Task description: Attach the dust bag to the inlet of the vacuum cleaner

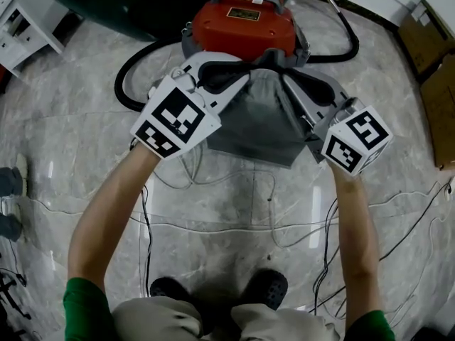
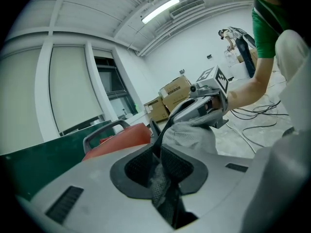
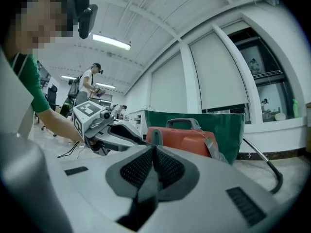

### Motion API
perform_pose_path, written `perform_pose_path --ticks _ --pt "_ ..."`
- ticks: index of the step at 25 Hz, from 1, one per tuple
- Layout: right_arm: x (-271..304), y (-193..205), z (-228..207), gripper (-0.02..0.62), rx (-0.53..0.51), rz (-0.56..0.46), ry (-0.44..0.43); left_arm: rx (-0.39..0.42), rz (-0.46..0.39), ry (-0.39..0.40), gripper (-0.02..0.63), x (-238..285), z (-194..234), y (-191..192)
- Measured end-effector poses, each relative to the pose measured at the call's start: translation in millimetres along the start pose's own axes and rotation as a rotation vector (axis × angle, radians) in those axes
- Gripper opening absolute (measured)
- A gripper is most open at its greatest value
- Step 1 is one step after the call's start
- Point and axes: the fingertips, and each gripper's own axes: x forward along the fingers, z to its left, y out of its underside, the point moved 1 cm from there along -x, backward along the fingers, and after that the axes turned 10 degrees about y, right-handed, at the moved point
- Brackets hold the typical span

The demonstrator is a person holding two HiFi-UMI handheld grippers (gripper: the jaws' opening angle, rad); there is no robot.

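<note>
Dust bag (image 1: 259, 119), pinched at its top edge by left gripper (image 1: 238, 73) and right gripper (image 1: 290, 78), hangs just below vacuum cleaner (image 1: 245, 27), upper centre.

Left gripper (image 2: 158, 152) jaws pinched together on grey mesh dust bag (image 2: 192, 135), right gripper (image 2: 171, 120) clamping its far edge (red vacuum cleaner (image 2: 121, 139) just behind, cardboard boxes (image 2: 170, 98) further back).
</note>
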Motion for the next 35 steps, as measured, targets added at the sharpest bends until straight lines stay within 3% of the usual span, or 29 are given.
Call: perform_pose_path --ticks 7,11,17,22,29,35 --pt "-9.9 -2.1 5.5 0.029 -0.019 -0.007 0.048 -0.021 -0.022 -0.008 0.038 -7.9 -3.8 -2.2" --pt "-15.8 -7.1 6.9 0.029 -0.067 0.009 0.083 -0.018 -0.068 -0.075 0.038 -24.1 5.5 -9.7" --pt "-25.2 -37.8 -7.1 0.029 -0.098 -0.020 0.157 -0.036 -0.103 -0.090 0.037 -35.5 15.3 -15.2" --pt "-19.2 -61.3 -12.6 0.029 -0.172 0.017 0.172 -0.060 -0.151 -0.107 0.028 -42.1 28.4 -20.2" --pt "-0.7 -118.3 -28.5 0.029 -0.118 0.088 0.192 -0.118 -0.134 -0.128 0.017 -80.8 65.2 -39.9" --pt "12.1 -209.5 -10.7 0.028 -0.083 0.179 0.154 -0.255 -0.113 -0.114 0.016 -136.5 99.6 -105.3"
